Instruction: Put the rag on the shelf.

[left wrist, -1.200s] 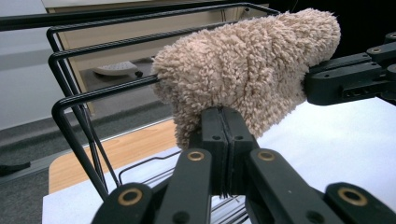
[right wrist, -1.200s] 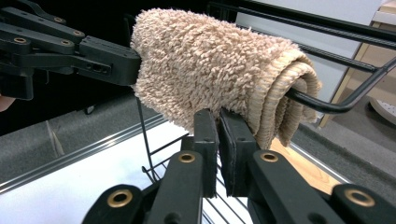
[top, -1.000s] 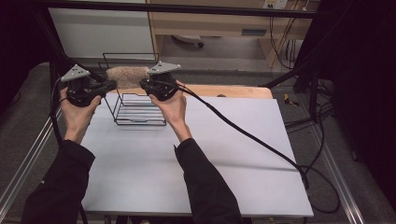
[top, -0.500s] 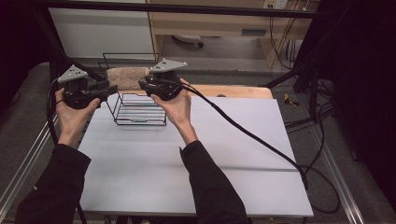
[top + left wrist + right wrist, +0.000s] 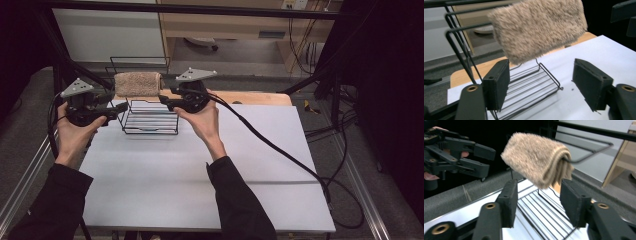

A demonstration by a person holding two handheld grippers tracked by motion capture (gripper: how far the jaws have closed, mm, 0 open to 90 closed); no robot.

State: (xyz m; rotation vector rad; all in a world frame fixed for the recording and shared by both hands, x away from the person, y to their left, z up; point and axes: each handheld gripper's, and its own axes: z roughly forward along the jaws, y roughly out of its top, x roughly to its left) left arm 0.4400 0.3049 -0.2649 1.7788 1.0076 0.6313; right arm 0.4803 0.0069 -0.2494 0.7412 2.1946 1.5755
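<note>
Towel (image 5: 138, 84) draped over top bar of wire rack (image 5: 150, 119), both hand-held grippers drawn back from it.

Item: beige folded towel, hanging on the black rack's upper rail at the 12 o'clock end of the white table (image 5: 200, 175). Left hand-held gripper (image 5: 119, 106) sits at 9 o'clock of the rack, jaws spread and just been opening, nothing between them. Right hand-held gripper (image 5: 164, 100) sits at 3 o'clock of the towel, jaws parted and likewise just been opening, towel free of the pads (image 5: 510, 202). Black cable (image 5: 280, 150) trails from the right unit across the table toward 4 o'clock.
</note>
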